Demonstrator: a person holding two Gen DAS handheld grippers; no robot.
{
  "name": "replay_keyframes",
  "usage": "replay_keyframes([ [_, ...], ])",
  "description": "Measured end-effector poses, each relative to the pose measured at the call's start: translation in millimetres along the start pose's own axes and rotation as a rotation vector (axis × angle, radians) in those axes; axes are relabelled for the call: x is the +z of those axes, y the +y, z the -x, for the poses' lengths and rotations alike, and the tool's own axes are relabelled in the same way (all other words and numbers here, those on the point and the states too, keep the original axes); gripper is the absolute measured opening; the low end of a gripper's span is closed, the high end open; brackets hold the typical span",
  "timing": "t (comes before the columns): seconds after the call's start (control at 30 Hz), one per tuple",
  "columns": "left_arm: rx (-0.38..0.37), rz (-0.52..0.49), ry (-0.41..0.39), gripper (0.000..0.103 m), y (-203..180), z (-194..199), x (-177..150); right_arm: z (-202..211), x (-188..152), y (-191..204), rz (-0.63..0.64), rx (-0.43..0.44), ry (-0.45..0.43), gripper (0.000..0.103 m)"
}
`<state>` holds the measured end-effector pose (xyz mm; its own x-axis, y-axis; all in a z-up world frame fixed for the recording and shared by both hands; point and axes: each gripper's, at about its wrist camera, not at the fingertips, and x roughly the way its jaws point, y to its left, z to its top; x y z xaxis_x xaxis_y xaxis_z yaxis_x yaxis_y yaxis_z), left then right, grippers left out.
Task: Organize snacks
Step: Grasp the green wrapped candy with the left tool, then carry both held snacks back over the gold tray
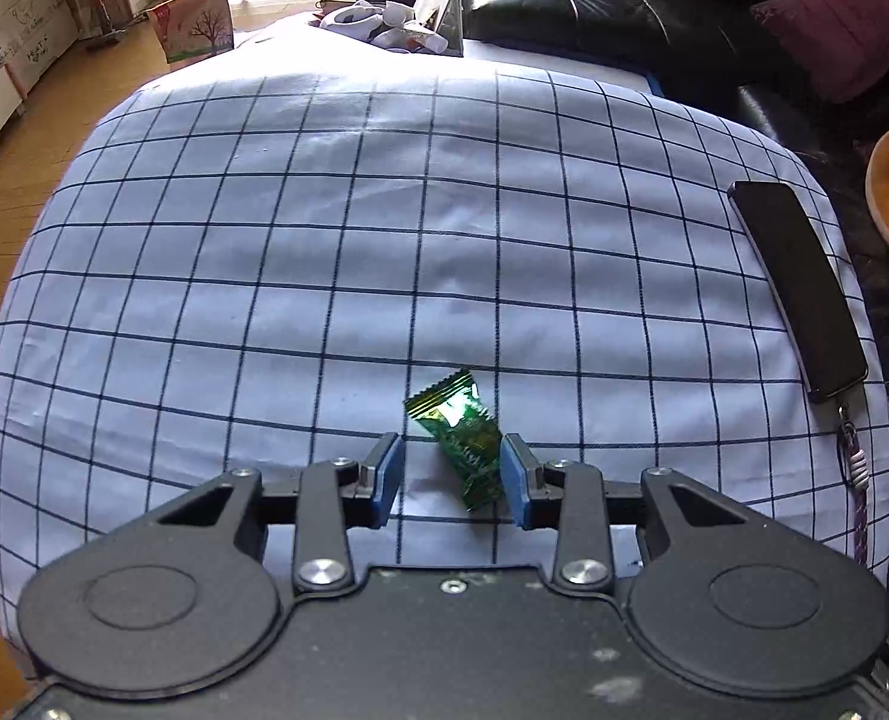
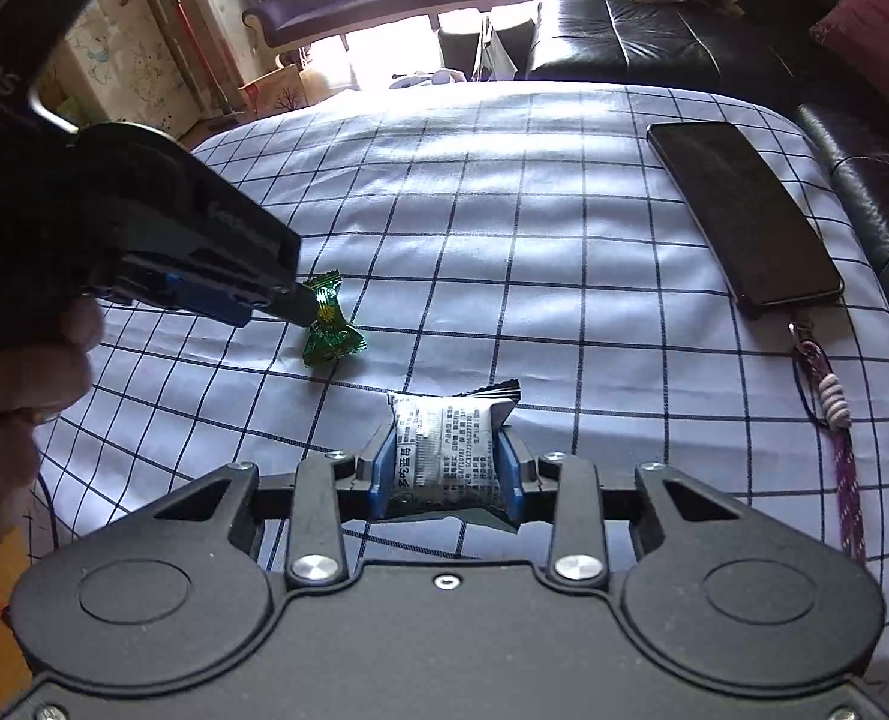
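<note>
my left wrist camera looks steeply down along its fingers, close over the checked cloth, my right wrist camera likewise, slightly flatter, both share the phone and green candy

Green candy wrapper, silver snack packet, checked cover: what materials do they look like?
Green candy wrapper: looks like metallised foil film, glossy; bright glints, crinkled twisted ends.
Silver snack packet: likely foil-laminated plastic, semi-matte with printed text; serrated sealed edge, puffy body.
Checked cover: woven fabric, probably cotton or a blend, matte; soft wrinkles, no shine.
</note>
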<state>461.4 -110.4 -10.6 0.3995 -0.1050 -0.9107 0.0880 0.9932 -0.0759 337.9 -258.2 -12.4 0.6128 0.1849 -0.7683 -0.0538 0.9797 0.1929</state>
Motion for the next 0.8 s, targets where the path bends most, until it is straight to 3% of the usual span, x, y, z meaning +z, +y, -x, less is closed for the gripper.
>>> replay_keyframes([
  [0.3, 0.066, 0.011, -0.024, 0.037, -14.9, -23.0, 4.3, 28.3, -19.3, -1.3, 0.017, -0.001, -0.058, 0.044],
  [0.63, 0.095, -0.019, -0.014, 0.038, -20.6, -29.3, 1.6, 36.0, -30.9, 3.6, 0.021, 0.029, -0.054, 0.044],
  [0.7, 0.091, -0.021, -0.012, 0.025, -18.5, -29.0, 2.2, 38.7, -33.0, 3.2, 0.013, 0.028, -0.054, 0.044],
  [0.8, 0.068, -0.004, -0.011, 0.023, -13.0, -25.3, 3.4, 43.3, -35.6, 1.5, 0.002, 0.023, -0.058, 0.044],
])
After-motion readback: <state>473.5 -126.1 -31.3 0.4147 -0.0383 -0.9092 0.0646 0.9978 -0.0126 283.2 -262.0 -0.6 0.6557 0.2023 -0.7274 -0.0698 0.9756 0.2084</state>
